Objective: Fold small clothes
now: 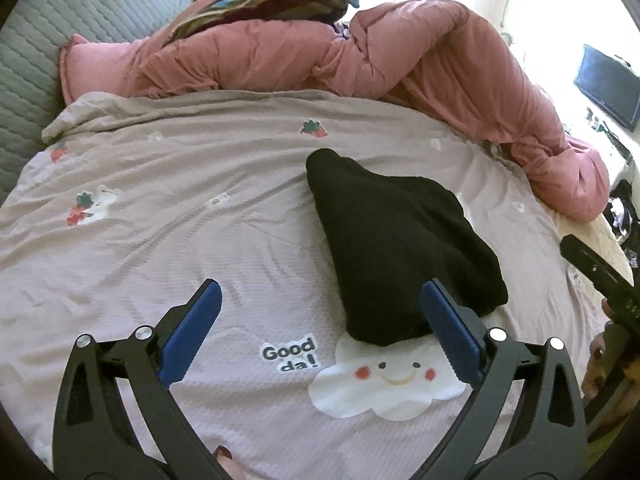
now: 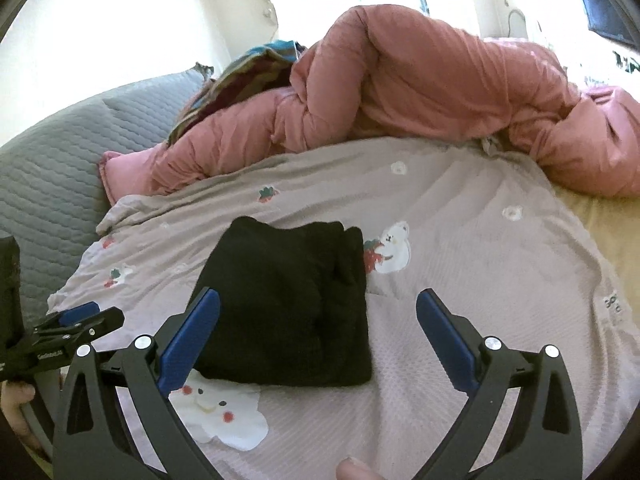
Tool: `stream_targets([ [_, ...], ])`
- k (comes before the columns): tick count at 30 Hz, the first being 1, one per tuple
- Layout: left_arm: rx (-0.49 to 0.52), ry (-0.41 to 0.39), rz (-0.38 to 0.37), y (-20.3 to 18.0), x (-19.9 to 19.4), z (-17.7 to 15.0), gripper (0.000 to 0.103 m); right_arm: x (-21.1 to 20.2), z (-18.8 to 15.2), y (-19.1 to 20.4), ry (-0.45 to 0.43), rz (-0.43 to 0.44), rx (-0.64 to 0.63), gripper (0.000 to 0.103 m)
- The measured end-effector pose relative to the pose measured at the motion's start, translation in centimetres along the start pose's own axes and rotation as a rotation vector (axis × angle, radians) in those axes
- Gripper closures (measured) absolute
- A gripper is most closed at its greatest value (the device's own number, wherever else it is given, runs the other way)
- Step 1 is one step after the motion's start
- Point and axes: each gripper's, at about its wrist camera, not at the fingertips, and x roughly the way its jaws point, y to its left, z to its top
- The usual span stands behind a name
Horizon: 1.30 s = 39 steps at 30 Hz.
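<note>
Left tongs: the black two-finger gripper with blue pads (image 1: 320,300) is spread wide and holds nothing; its fingers hover over the bed cover.
Right tongs: the matching black gripper with blue pads (image 2: 318,308) is also spread wide, with nothing between its pads.
Garment: a folded black knitted piece of clothing (image 1: 400,248) lies flat on the cover, ahead of the left tongs and toward their right finger, whose tip overlaps its near edge in the view; whether they touch cannot be told. From the right wrist it sits ahead and toward the left finger (image 2: 288,304).
Bed cover: a pale pink textured quilt with strawberry and bear prints (image 1: 180,200); a white smiling cloud print (image 1: 384,380) lies just below the garment's near edge, between the left tongs' fingers.
Beyond the tongs: a bunched salmon-pink duvet (image 1: 400,52) and a grey quilted pillow (image 1: 48,40) lie at the far side.
</note>
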Motion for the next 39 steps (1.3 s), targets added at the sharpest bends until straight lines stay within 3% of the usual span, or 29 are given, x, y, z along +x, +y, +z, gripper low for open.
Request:
stream_targets([
  [20,0.061,-0.11,0.027,0.4,-5.7,-3.2,0.01,-5.2,-3.0,3.0,-0.068,-0.053,-0.093,0.005],
  [39,0.066,-0.041,0.021,1.1,-5.0,-7.5,0.01,-4.8,-9.0,3.8,0.026,-0.109,-0.084,0.005],
])
